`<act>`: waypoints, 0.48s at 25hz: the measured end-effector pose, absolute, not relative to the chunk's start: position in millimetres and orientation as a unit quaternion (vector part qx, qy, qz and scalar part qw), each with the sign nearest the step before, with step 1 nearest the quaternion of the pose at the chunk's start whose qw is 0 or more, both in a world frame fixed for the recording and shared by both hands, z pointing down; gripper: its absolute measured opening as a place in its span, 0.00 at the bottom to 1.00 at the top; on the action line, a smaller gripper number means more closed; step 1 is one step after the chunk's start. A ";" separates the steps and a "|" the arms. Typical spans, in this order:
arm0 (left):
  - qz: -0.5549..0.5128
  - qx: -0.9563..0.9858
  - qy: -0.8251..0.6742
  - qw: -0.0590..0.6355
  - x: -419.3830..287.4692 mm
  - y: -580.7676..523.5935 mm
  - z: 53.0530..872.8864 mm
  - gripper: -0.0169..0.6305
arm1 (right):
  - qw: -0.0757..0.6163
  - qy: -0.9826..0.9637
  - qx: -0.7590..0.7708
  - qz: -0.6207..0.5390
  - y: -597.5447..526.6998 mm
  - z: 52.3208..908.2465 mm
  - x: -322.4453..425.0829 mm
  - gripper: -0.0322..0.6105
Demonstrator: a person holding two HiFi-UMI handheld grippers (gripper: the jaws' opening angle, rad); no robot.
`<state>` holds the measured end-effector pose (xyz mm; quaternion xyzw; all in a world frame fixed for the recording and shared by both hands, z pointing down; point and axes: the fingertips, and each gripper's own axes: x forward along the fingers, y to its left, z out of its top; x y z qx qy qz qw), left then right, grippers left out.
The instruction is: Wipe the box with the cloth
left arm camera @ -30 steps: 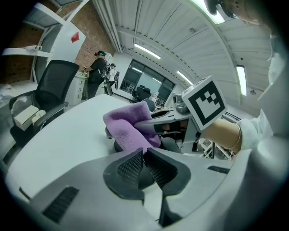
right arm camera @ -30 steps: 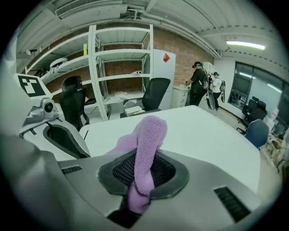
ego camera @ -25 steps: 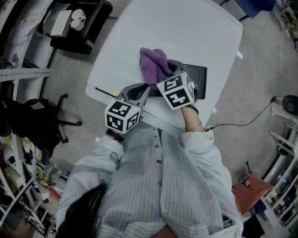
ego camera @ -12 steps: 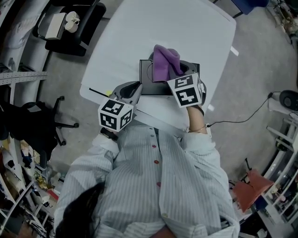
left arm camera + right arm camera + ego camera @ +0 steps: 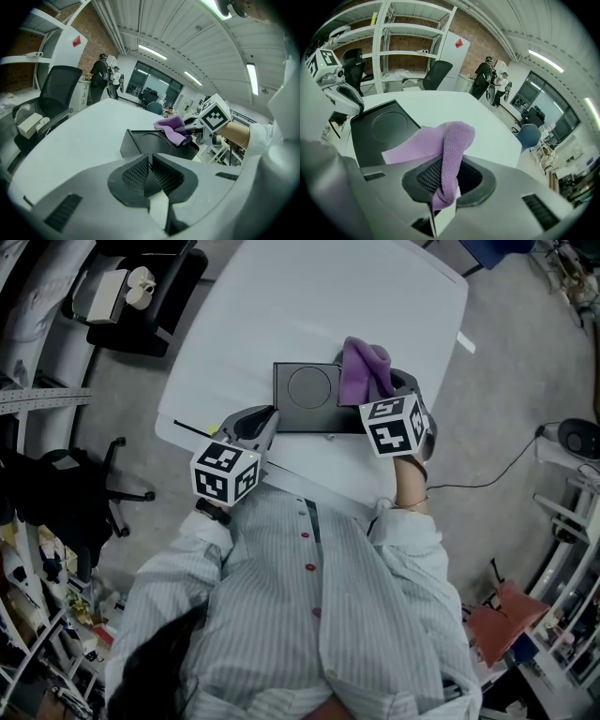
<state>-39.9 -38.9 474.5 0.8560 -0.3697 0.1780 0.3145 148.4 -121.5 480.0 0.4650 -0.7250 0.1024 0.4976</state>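
Observation:
A flat black box (image 5: 305,397) with a round recess in its lid lies on the white table (image 5: 281,306), also in the left gripper view (image 5: 145,143) and the right gripper view (image 5: 379,131). My right gripper (image 5: 382,392) is shut on a purple cloth (image 5: 363,371), which drapes over the box's right end (image 5: 450,145). The cloth (image 5: 172,127) shows beyond the box in the left gripper view. My left gripper (image 5: 265,420) sits at the box's near left corner, jaws shut with nothing between them (image 5: 151,165).
Black office chairs (image 5: 141,296) stand left of the table, one holding white items (image 5: 117,289). A cable (image 5: 487,488) runs across the floor at right. Shelving (image 5: 393,37) and two people (image 5: 490,79) stand in the background. A thin black rod (image 5: 192,427) lies near the table's left edge.
My right gripper has dragged the purple cloth rightward across the box, from its left part to its right end. The left gripper has drawn back toward the near left corner.

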 end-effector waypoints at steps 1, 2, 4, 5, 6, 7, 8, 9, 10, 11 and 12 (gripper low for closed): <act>0.178 0.856 -0.370 0.315 -39.7 -38.8 474.4 0.04 | 0.502 -0.721 0.467 0.101 -121.3 479.3 152.5 0.15; 0.178 0.856 -0.370 0.315 -39.5 -38.8 474.3 0.04 | 0.505 -0.717 0.469 0.102 -121.2 478.7 156.5 0.15; 0.177 0.856 -0.369 0.316 -39.1 -38.7 474.5 0.04 | 0.506 -0.713 0.473 0.107 -121.2 478.2 162.6 0.15; 0.177 0.855 -0.369 0.317 -39.0 -38.6 474.6 0.04 | 0.505 -0.713 0.474 0.110 -121.1 478.2 164.3 0.15; 0.177 0.856 -0.369 0.318 -38.9 -38.6 474.8 0.04 | 0.504 -0.713 0.475 0.112 -121.1 478.3 165.1 0.15; 0.177 0.856 -0.368 0.318 -39.1 -38.6 474.9 0.04 | 0.501 -0.714 0.476 0.115 -121.2 478.5 165.3 0.15; 0.177 0.856 -0.368 0.318 -39.5 -38.6 475.1 0.04 | 0.498 -0.715 0.477 0.118 -121.4 478.5 164.9 0.15; 0.176 0.856 -0.368 0.318 -40.0 -38.7 475.3 0.04 | 0.494 -0.717 0.476 0.121 -121.6 478.2 163.8 0.14; 0.176 0.856 -0.368 0.318 -40.3 -38.7 475.5 0.04 | 0.490 -0.720 0.476 0.125 -121.5 477.7 162.2 0.15; 0.175 0.856 -0.369 0.318 -40.3 -38.8 475.6 0.04 | 0.486 -0.723 0.473 0.130 -121.1 477.1 159.8 0.15; 0.174 0.856 -0.369 0.319 -40.1 -38.8 475.4 0.04 | 0.482 -0.728 0.469 0.134 -120.2 476.6 155.9 0.15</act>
